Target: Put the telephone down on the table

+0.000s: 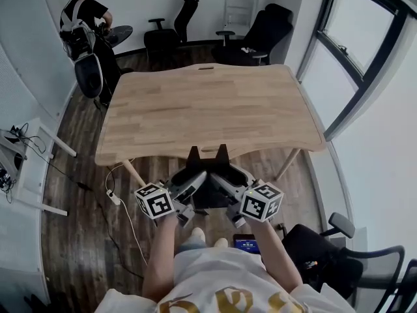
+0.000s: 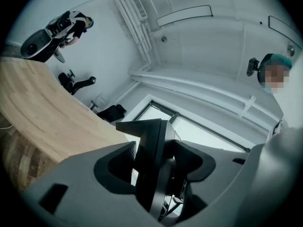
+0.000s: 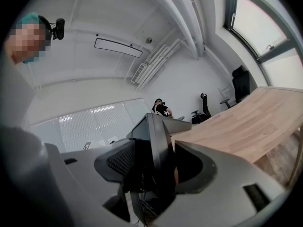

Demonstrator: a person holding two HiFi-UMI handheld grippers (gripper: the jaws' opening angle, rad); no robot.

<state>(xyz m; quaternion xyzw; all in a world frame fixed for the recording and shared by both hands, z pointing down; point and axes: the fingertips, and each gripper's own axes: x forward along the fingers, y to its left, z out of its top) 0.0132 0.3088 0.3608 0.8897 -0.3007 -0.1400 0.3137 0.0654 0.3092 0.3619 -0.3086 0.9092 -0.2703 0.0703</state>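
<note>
A black, angular telephone [image 1: 208, 169] hangs in the air just short of the wooden table's [image 1: 208, 103] near edge, over the person's lap. My left gripper [image 1: 195, 182] clamps it from the left and my right gripper [image 1: 223, 182] from the right. Both grippers point level and toward each other. In the left gripper view the telephone [image 2: 149, 141] stands as a dark slab between the two pads of the left gripper [image 2: 158, 167]. The right gripper view shows the same slab [image 3: 156, 136] pinched in the right gripper [image 3: 151, 167]. The tabletop bears nothing.
A person in black [image 1: 85, 18] sits at the back left beside a round stool. Black office chairs [image 1: 169, 34] [image 1: 260, 34] stand behind the table, another [image 1: 339, 253] at my right. A white power strip [image 1: 114, 197] with its cable lies on the floor, left of my knees.
</note>
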